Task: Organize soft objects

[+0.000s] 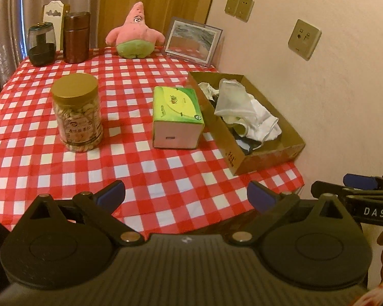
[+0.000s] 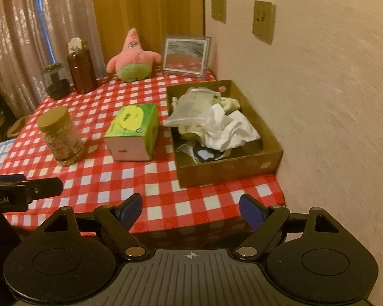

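A cardboard box (image 1: 268, 158) (image 2: 229, 170) sits at the table's right side against the wall, holding crumpled white cloths (image 1: 258, 119) (image 2: 227, 127) and some darker fabric underneath. A pink starfish plush toy (image 1: 135, 33) (image 2: 132, 58) sits upright at the far edge. My left gripper (image 1: 186, 193) hangs open over the near table edge with nothing between its fingers. My right gripper (image 2: 191, 210) is open too and empty, just in front of the box. Each gripper shows at the edge of the other's view.
A green tissue pack (image 1: 177, 117) (image 2: 132, 132) lies left of the box. A lidded jar of nuts (image 1: 76, 112) (image 2: 60, 137) stands further left. A brown canister (image 1: 76, 38), a dark jar (image 1: 41, 44) and a framed mirror (image 1: 191, 42) line the back. The wall runs along the right.
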